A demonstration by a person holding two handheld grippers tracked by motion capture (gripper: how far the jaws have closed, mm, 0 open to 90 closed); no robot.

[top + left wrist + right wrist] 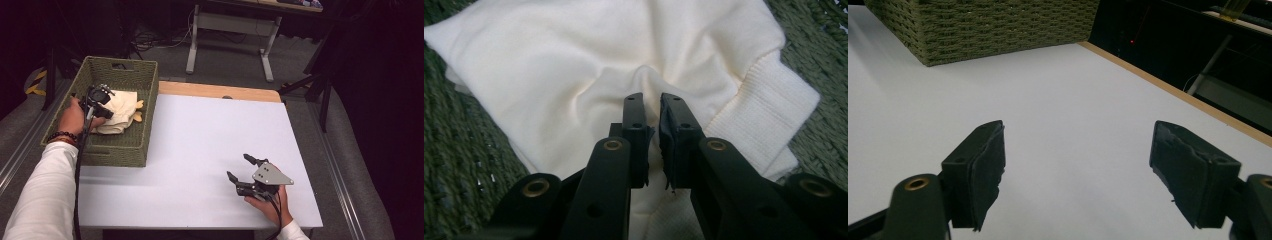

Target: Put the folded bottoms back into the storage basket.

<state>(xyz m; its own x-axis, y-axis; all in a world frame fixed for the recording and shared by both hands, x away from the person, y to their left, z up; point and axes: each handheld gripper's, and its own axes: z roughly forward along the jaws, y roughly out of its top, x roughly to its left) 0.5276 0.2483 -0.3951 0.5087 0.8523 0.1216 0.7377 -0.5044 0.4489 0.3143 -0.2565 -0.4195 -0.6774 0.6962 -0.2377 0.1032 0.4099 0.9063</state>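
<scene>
Over the green woven basket at the table's left edge, the person's left hand reaches in from the near side, white sleeve running back toward the bottom of the high view, beaded bracelet at the wrist. Left gripper points down into the basket onto the cream cloth — a folded garment with a ribbed cuff, lying on the basket floor. Its jaws stand nearly together with a narrow slit between them; a small ridge of cloth puckers right at their tips, but whether the pads press on it I cannot tell

Right hand rests low over the white table near the front right corner, well apart from the basket, palm under the tool. Right gripper lies about level, aimed across the tabletop toward the basket's side — jaws spread wide, nothing between them but bare table, grey three-cornered plate on top
</scene>
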